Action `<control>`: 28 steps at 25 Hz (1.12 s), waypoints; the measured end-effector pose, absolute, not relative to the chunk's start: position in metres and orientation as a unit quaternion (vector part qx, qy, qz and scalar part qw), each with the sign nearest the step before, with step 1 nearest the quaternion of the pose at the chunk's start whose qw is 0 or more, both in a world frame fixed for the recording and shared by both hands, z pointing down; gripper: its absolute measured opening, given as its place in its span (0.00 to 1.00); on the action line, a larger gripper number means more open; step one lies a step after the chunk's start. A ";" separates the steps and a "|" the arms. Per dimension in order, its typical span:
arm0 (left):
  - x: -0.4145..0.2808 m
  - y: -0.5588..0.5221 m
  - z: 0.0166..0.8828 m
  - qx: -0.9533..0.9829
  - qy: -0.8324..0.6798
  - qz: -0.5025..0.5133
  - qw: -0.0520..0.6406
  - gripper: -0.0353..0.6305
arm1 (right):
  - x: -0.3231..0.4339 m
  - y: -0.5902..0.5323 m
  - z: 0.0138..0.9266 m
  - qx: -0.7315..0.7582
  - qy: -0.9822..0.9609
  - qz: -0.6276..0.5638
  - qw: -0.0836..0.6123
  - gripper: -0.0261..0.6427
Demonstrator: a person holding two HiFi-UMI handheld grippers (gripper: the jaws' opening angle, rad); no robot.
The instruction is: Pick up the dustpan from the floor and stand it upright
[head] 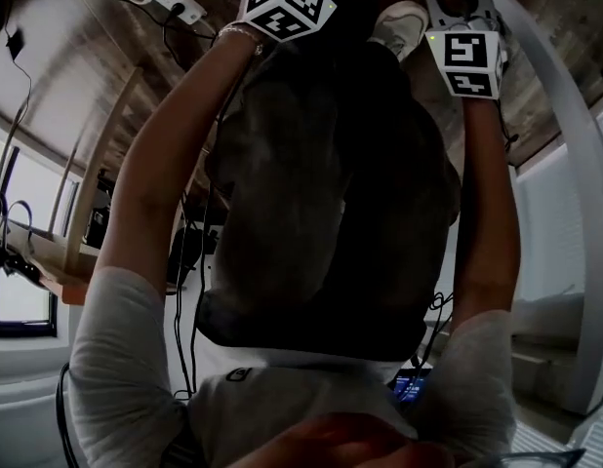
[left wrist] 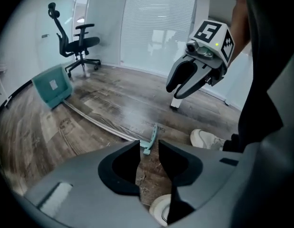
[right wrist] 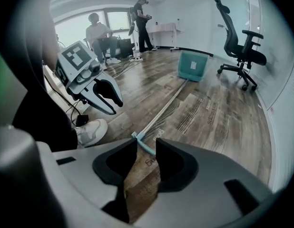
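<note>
The dustpan lies flat on the wooden floor: a teal pan [left wrist: 52, 85] [right wrist: 192, 66] with a long thin metal pole [right wrist: 162, 109] that ends in a teal grip [left wrist: 149, 142] [right wrist: 142, 145]. My left gripper [left wrist: 148, 147] points steeply down at the grip end, open, with nothing between its fingers. My right gripper [right wrist: 147, 144] hangs just above the same grip end, also open and empty. Each gripper shows in the other's view, the right gripper [left wrist: 184, 83] and the left gripper [right wrist: 108, 95] both with jaws apart. In the head view only their marker cubes [head: 285, 1] [head: 465, 61] show; the dustpan is hidden by my body.
My white shoe [left wrist: 208, 139] [right wrist: 91, 131] stands close beside the grip end. A black office chair [left wrist: 76, 42] [right wrist: 242, 50] stands beyond the pan. A white furniture leg [left wrist: 175, 103] is behind the right gripper. Two people [right wrist: 119, 30] and floor cables [right wrist: 119, 66] are at the far end.
</note>
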State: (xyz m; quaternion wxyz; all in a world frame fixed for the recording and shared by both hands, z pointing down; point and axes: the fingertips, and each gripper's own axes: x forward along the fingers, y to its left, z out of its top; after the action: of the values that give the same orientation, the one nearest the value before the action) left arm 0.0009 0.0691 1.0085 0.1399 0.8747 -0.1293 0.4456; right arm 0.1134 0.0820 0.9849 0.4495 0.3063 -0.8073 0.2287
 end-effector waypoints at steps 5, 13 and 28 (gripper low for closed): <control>0.008 0.065 1.073 0.871 -0.116 0.455 0.142 0.25 | 0.114 0.083 1.054 0.299 -0.801 0.231 0.465 0.22; 0.019 0.081 1.147 0.863 -0.066 0.483 0.134 0.28 | 0.109 0.082 1.129 0.278 -0.793 0.247 0.483 0.27; 0.019 0.075 1.168 0.860 -0.038 0.491 0.131 0.23 | 0.115 0.083 1.166 0.278 -0.781 0.273 0.488 0.29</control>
State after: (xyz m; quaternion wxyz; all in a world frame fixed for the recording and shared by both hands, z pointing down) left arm 0.0194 0.0751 1.1678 0.1312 0.8604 -0.0382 0.4909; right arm 0.1146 0.0831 1.1662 0.4877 0.2778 -0.7814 0.2729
